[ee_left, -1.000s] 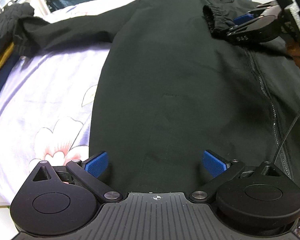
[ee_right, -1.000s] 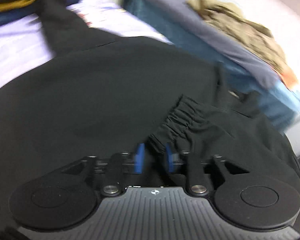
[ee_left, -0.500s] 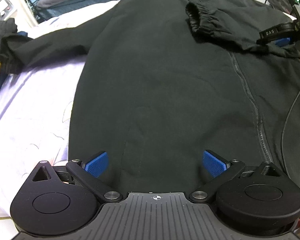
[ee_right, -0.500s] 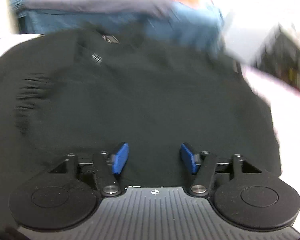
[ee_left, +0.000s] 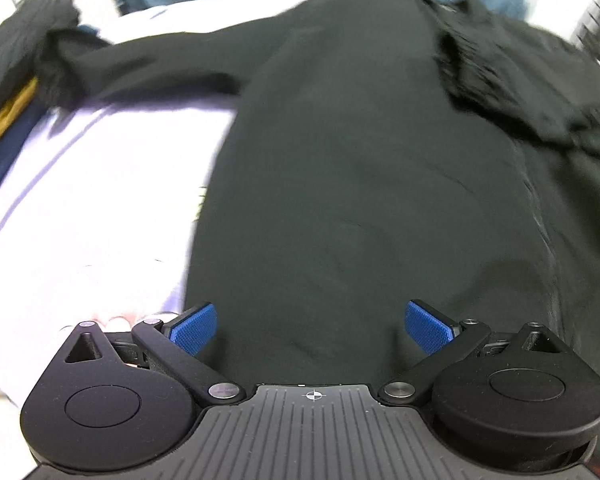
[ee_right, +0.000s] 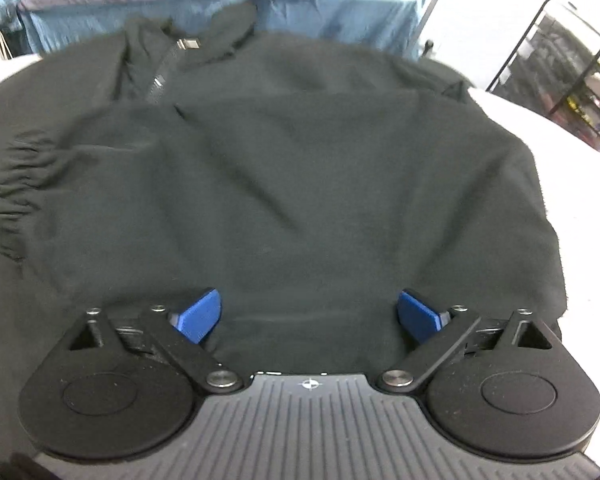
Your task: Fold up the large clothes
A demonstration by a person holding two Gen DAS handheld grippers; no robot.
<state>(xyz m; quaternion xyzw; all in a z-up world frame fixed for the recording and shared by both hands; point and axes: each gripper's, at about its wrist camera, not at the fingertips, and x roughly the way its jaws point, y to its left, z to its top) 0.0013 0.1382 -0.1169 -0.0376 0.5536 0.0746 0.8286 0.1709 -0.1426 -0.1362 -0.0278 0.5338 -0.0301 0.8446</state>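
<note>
1. Your right gripper (ee_right: pixel 310 312) has let go of the cuff it pinched a second ago; its fingers have gone from pressed together to spread wide, holding nothing.
2. Right sleeve (ee_right: pixel 260 168) is now folded across the chest, cuff (ee_right: pixel 16 184) lying at the left of the right view.
3. Your left gripper (ee_left: pixel 310 322) hasn't changed: fingers spread, nothing between the pads (ee_left: pixel 194 324).
4. Count: one jacket (ee_left: pixel 360 200), two sleeves, two grippers, four blue pads.
5. Jacket lies flat on the bed sheet (ee_left: pixel 100 200), front up, zipper (ee_left: pixel 540 216) running down the right of the left view.
6. Left sleeve (ee_left: pixel 160 64) is out straight over the sheet, reaching a pile of clothes (ee_left: pixel 8 80) at the far left.
7. Left fingers straddle the jacket's near part; cloth fills the gap between them. Can't tell if they touch it.
8. Right fingers sit over the folded sleeve and body, cloth just ahead of both pads.
9. Blue and grey bedding (ee_right: pixel 340 4) is past the collar (ee_right: pixel 188 44).
</note>
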